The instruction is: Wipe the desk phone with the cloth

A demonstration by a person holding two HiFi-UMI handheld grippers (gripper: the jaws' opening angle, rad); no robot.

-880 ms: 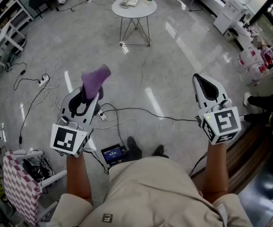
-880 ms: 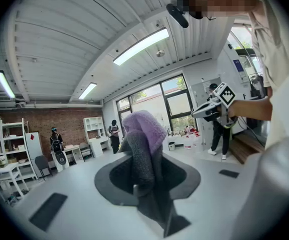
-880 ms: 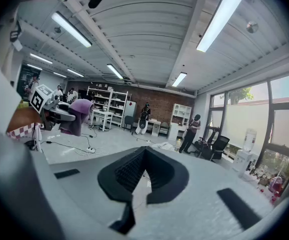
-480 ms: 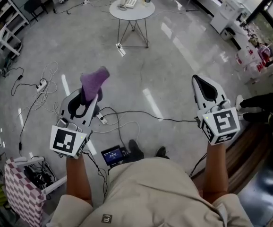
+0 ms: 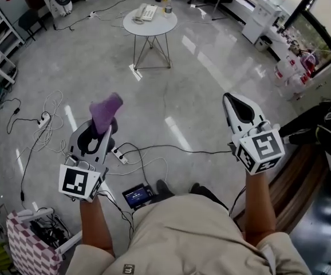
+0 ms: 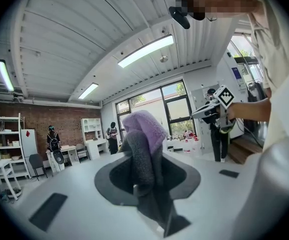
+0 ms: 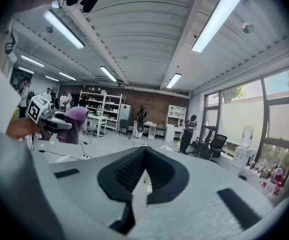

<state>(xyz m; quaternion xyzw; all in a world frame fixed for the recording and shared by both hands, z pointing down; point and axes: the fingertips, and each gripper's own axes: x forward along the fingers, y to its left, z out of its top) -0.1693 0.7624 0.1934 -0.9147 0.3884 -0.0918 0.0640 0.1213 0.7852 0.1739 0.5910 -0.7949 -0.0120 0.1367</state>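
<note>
Round table (image 5: 149, 24) with desk phone (image 5: 141, 12) sat closer ahead than before. Left gripper (image 5: 99, 125) clamped purple cloth (image 5: 105, 110); right gripper (image 5: 231, 99) closed, empty. Glossy grey floor (image 5: 205, 67), cables (image 5: 171, 149).

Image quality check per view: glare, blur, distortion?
Head view: streaks of ceiling light glare on the glossy floor, and the phone is small and far off near the top edge. Left gripper view: strong fisheye with dark corners, and the cloth is close and soft. Right gripper view: same fisheye, with the windows washed out.
</note>
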